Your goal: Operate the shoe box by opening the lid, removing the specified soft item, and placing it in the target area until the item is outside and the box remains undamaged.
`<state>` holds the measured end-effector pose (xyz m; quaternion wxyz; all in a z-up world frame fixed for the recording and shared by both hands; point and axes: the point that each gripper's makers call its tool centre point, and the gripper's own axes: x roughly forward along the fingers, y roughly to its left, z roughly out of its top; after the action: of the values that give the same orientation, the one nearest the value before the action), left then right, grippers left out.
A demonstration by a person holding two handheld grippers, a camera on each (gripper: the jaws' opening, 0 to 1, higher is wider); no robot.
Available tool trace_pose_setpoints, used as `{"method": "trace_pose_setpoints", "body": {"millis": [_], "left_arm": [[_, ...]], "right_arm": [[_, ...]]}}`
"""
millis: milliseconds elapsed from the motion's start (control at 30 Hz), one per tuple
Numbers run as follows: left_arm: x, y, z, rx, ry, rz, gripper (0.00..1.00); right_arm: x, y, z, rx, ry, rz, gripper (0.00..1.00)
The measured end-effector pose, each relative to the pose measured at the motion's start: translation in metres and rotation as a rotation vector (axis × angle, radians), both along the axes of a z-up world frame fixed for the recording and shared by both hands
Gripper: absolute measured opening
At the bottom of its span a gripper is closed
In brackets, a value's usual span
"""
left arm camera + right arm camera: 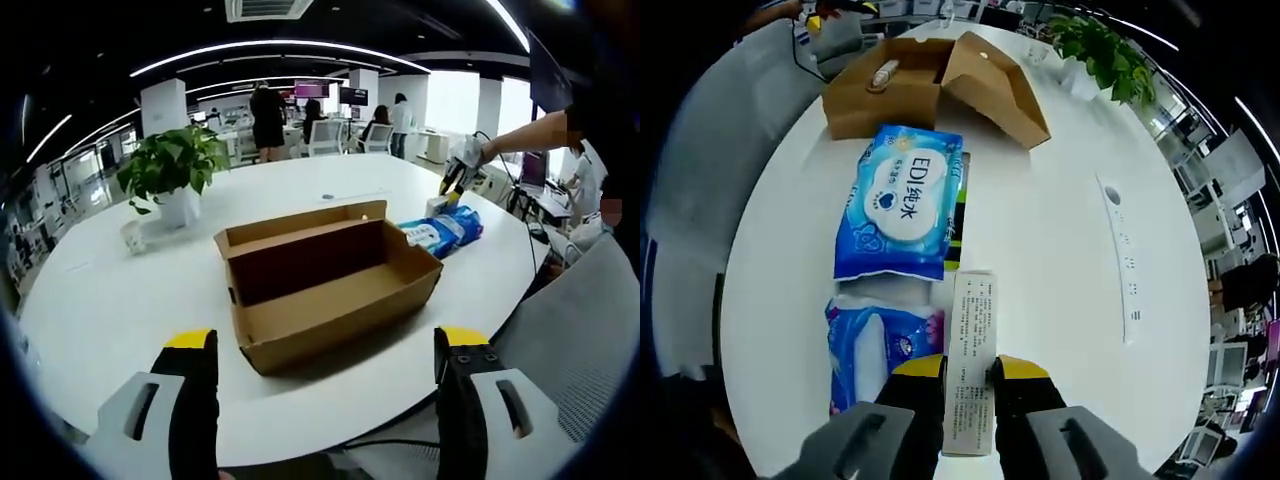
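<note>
Open-plan office, round white worktop [120,300]. Brown cardboard shoe box [330,290] mid-worktop, lid open, flap folded back; small pale item [883,73] lies inside, identity unclear. Blue soft tissue pack [902,200] already outside, just beside box, second blue pack [875,345] nearer right gripper. Right gripper [968,372] jaws clamped on narrow white printed carton [972,355], long axis pointing toward box. Left gripper [325,345] jaws apart, empty, box straight ahead, near; left likely better placed to reach in. Potted green plant [172,170] beyond box.

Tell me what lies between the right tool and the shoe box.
In the right gripper view, the right tool grips a narrow white box. Beyond that lies a blue wipes pack over a green strip, then the open shoe box.
</note>
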<state>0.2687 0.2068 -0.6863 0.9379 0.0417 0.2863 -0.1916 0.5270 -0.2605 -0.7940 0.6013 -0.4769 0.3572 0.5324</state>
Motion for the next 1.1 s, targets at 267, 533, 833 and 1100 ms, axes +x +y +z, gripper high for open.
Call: {"method": "trace_pose_setpoints", "body": {"millis": [267, 533, 833, 1100], "left_arm": [[0.000, 0.000, -0.001, 0.001, 0.003, 0.006, 0.92], [-0.003, 0.001, -0.004, 0.000, 0.011, 0.015, 0.92], [-0.006, 0.003, -0.005, 0.000, 0.016, 0.024, 0.92], [-0.008, 0.005, -0.006, 0.001, 0.019, 0.030, 0.92]], "right_arm": [[0.005, -0.006, -0.008, -0.004, 0.006, -0.008, 0.15], [0.006, -0.015, -0.016, -0.038, 0.006, -0.005, 0.15], [0.012, -0.018, -0.018, -0.054, -0.002, -0.017, 0.15], [0.013, -0.016, -0.018, -0.064, -0.007, -0.009, 0.16]]}}
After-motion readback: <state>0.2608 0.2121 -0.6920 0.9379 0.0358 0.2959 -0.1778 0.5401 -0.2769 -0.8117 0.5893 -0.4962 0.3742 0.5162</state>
